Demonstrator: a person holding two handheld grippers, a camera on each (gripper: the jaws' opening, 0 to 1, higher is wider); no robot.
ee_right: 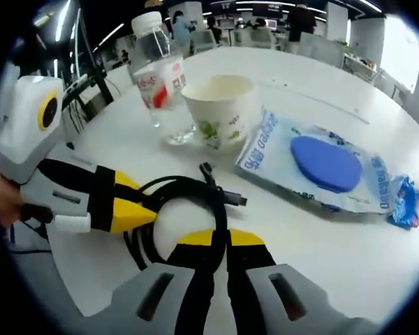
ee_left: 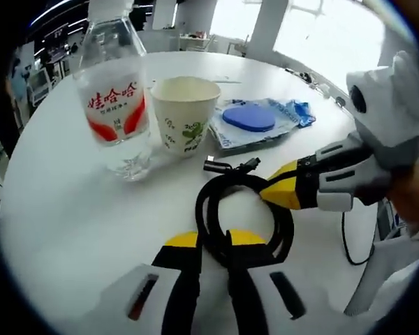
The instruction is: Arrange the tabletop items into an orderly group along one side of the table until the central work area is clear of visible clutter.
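On the white round table [ee_left: 63, 209], a coiled black cable [ee_left: 244, 216] is clamped by both grippers.
Left gripper [ee_left: 213, 241] and right gripper [ee_right: 220, 237] are clenched on opposite sides of the loop, between them.

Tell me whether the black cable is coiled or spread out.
Coiled: the black cable lies in a compact loop on the table, its plug end sticking out.
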